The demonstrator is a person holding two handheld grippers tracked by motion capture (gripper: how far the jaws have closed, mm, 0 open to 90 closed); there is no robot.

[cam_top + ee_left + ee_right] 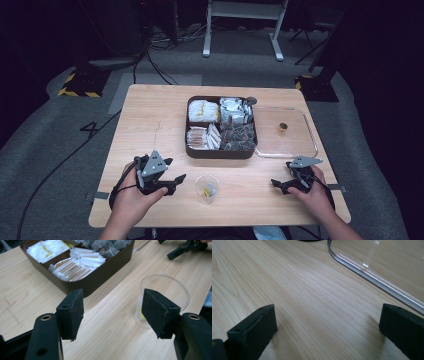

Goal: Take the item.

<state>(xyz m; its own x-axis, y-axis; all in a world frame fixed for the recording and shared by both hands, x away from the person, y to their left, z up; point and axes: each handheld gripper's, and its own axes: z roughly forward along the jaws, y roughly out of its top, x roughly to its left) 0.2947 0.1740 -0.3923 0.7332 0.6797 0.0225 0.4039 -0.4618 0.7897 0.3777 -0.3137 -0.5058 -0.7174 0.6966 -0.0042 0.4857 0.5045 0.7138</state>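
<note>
A clear plastic cup (206, 188) with something yellow at its bottom stands near the table's front edge, between my two grippers. My left gripper (175, 170) rests on the table left of the cup, open and empty. In the left gripper view the cup (163, 290) stands just beyond the right jaw, outside the gap of the left gripper (113, 312). My right gripper (281, 173) lies at the front right, open with bare wood between its jaws; in its own view the right gripper (328, 325) points toward a clear lid (374, 277).
A brown compartment box (220, 153) with several white, silver and dark packets sits mid-table; its wall (105, 270) is close ahead of the left jaws. A clear lid (287, 155) with a small brown knob (283, 128) lies right of it.
</note>
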